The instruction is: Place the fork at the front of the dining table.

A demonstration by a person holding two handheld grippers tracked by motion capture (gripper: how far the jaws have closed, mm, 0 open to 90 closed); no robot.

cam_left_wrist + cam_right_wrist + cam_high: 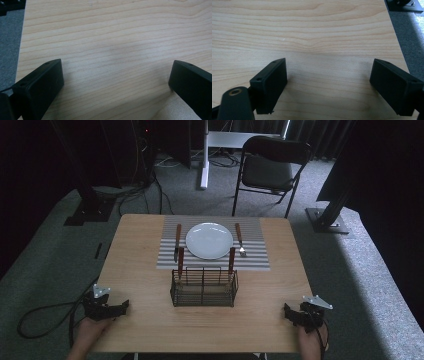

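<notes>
A white plate (209,240) lies on a striped placemat (250,262) at the far middle of the wooden table (150,330). A wooden-handled knife (177,242) lies left of the plate and a wooden-handled fork (239,239) right of it. A black wire basket (203,288) stands just in front of the mat. Two wooden handles (180,261) (231,259) stick up from its back corners. My left gripper (121,307) (116,72) rests at the near left table edge, open over bare wood. Open too, my right gripper (289,312) (329,70) rests at the near right edge.
A black folding chair (272,167) stands on the grey carpet beyond the table, with a white post (204,155) to its left. Dark stand bases (90,210) (327,220) flank the far corners. Bare wood stretches between the basket and both grippers.
</notes>
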